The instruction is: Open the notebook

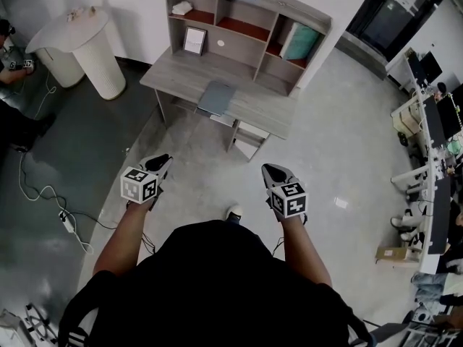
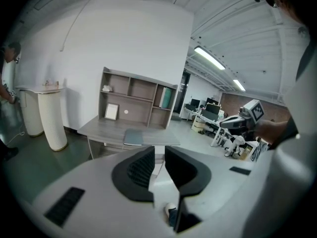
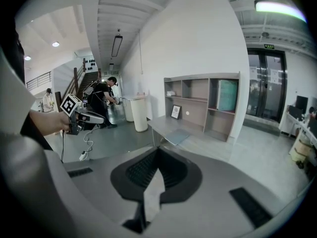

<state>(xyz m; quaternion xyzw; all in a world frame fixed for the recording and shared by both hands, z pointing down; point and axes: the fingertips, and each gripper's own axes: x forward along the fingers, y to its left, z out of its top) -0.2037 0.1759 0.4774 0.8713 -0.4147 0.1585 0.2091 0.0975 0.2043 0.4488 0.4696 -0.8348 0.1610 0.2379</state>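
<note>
**Notebook lies shut on the worktop, both grippers held well back**

At the far left a person (image 1: 9,49) bends beside a white ribbed stand (image 1: 98,56) by the wall. A white cable (image 1: 43,194) trails over the dark floor to a power strip (image 1: 69,224).

The one wearing the camera stands out in the room in a black top, arms stretched forward. The left gripper (image 1: 162,162) is held over the pale floor with its marker cube facing up. Its jaws stand a narrow slit apart, with only floor showing between them, and they hold nothing.

Ahead of it and well apart is the grey worktop (image 1: 173,74), set against the white wall, with a shelf unit (image 1: 289,6) along its back. A small picture frame (image 1: 194,40) leans in the lower left compartment and something pale lies in the one above it. A teal folder (image 1: 300,42) stands tilted in a compartment toward the right.

The notebook (image 1: 217,97) lies flat and closed on the worktop, grey-blue cover up. It sits near the front edge, about midway along.

The right gripper (image 1: 273,170) is level with the left and points the same way. Its jaws are brought together at the tips and are empty. A light shoe (image 1: 233,212) shows between the two arms.

Along the right edge run office desks (image 1: 427,172) with dark monitors (image 1: 434,118), and a cardboard box (image 1: 394,252) sits on the floor near them.
</note>
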